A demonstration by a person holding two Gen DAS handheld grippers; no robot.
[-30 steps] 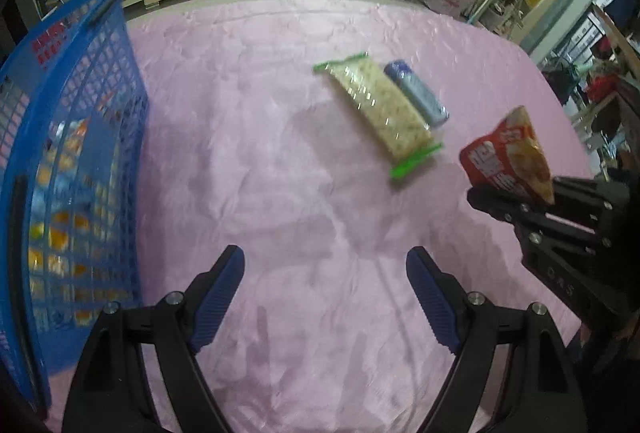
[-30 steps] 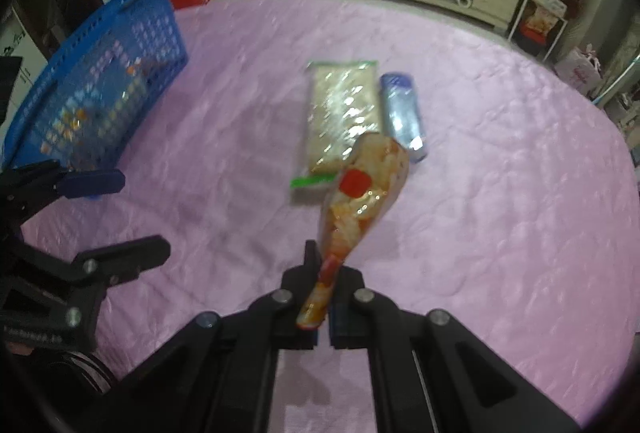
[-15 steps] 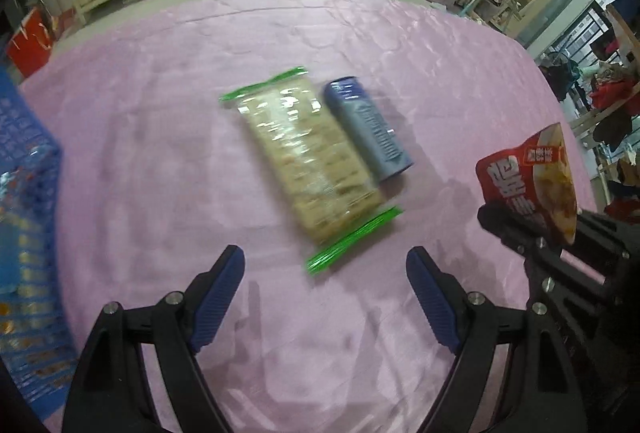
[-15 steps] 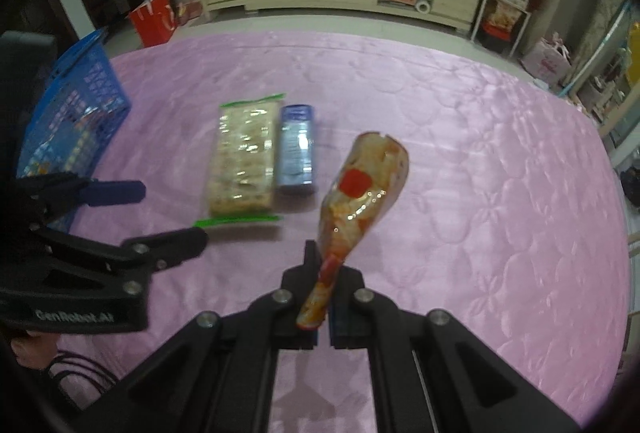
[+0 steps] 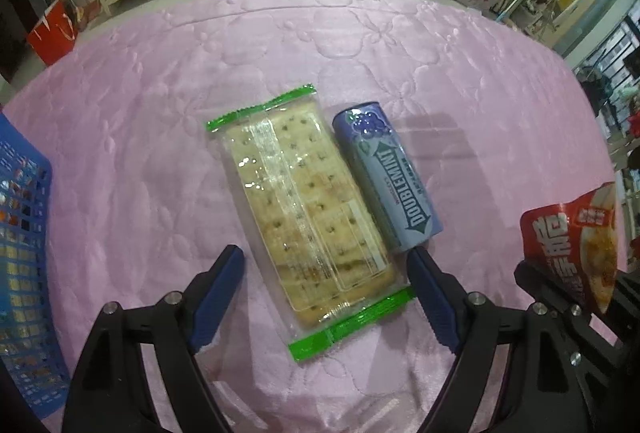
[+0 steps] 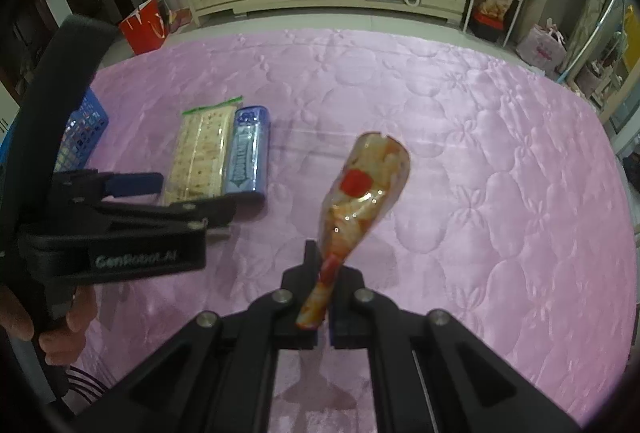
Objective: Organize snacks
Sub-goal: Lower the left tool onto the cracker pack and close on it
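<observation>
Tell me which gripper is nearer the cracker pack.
Left. The left gripper is open, straddling the cracker pack's near end; the right gripper holds the red snack bag off to its right.

Dim indoor light, soft shadows, heavy fisheye vignetting; edges perhaps slightly blurred.

We see a clear cracker pack with green sealed ends lying flat on the pink quilt, a blue Doublemint canister on its side touching it, and a red snack bag held upright above.
</observation>
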